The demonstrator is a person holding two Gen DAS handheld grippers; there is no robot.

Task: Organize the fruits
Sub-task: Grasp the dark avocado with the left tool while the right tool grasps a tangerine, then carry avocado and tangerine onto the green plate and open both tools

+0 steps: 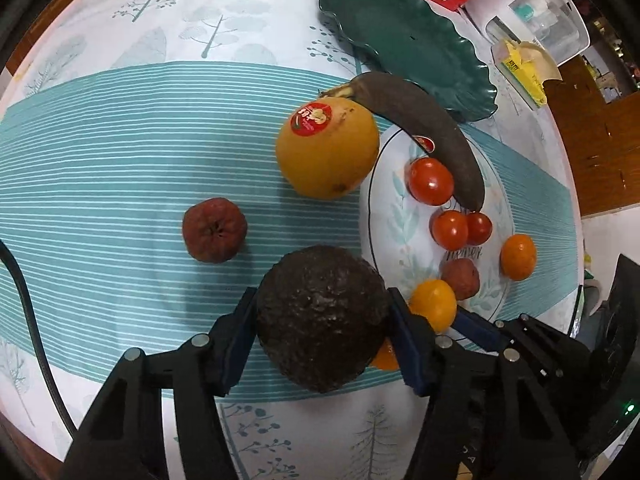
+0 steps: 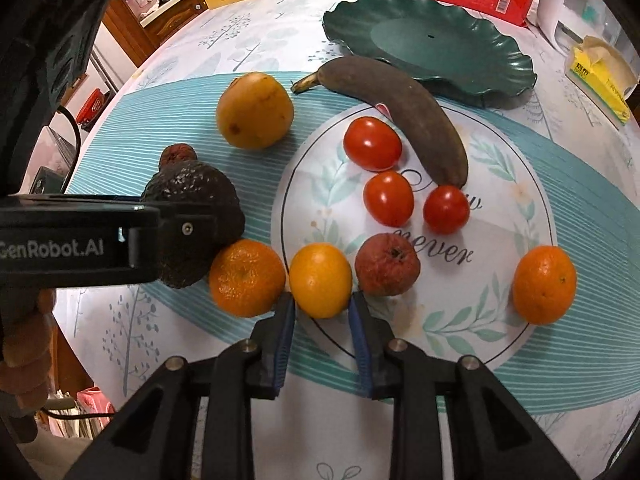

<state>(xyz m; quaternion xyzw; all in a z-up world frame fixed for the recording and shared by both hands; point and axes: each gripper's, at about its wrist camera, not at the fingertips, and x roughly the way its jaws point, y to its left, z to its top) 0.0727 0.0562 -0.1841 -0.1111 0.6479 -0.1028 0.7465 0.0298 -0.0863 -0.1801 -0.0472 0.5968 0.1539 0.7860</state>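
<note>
Left gripper (image 1: 323,322) is seen clamped on the avocado (image 1: 322,318), its blue pads pressed against both flanks of the dark, bumpy fruit, which lies on the striped cloth (image 1: 100,168). Right gripper (image 2: 321,308) is closed around the yellow orange (image 2: 321,280) at the white plate's (image 2: 500,208) near rim, the pads against its sides. Just left of that fruit a mandarin (image 2: 246,278) is found, touching the avocado. On the plate, a wrinkled red fruit (image 2: 387,265), another mandarin (image 2: 544,284) and three tomatoes (image 2: 388,198) are laid. A second wrinkled red fruit (image 1: 214,229) sits alone on the cloth. Farther off, a large orange (image 1: 327,148) with a red sticker is set beside the plate, and a blackened banana (image 1: 432,136) is laid across its far rim. Beyond, an empty green dish (image 1: 408,40) is placed.
</note>
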